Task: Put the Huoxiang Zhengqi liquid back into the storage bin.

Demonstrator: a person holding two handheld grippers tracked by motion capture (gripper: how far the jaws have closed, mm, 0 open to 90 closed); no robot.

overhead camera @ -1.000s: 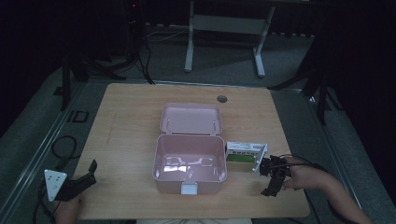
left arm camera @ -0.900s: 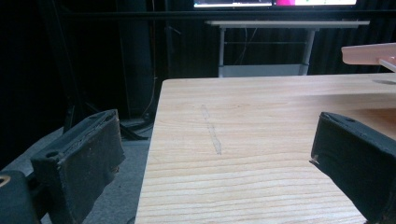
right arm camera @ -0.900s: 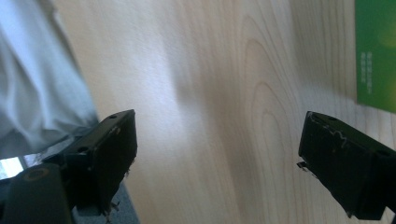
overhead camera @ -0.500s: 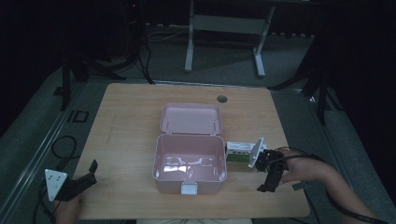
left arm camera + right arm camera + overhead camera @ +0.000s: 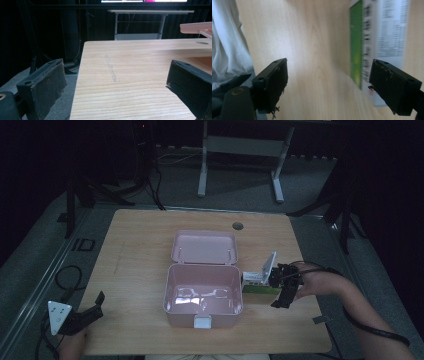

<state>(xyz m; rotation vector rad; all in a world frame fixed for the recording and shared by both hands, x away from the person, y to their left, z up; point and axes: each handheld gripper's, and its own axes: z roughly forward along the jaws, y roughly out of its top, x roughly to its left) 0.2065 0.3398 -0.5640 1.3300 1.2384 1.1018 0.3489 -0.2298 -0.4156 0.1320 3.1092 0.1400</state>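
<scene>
An open pink box [image 5: 202, 295] stands mid-table with its lid [image 5: 205, 246] folded back. A green and white carton [image 5: 257, 285] sits tilted against the box's right wall, one white face raised. My right gripper [image 5: 283, 292] hovers just right of the carton. In the right gripper view that gripper [image 5: 329, 70] has its jaws wide apart. They have just been closing a little with nothing between them, and the carton [image 5: 377, 37] lies beyond the right jaw. My left gripper [image 5: 85, 316] rests open at the table's front left corner, and the left gripper view shows it [image 5: 116, 70] empty over bare wood.
The wooden table [image 5: 140, 250] has a round cable hole [image 5: 238, 226] at its far edge. A white garment [image 5: 227, 37] hangs near the table's front edge. Beyond the table stand a desk frame [image 5: 240, 145] and dark stands; cables lie on the floor at left.
My right gripper has risen and moved left toward the pink box. The carton has shifted left against the box and tipped up. The left gripper has stayed put.
</scene>
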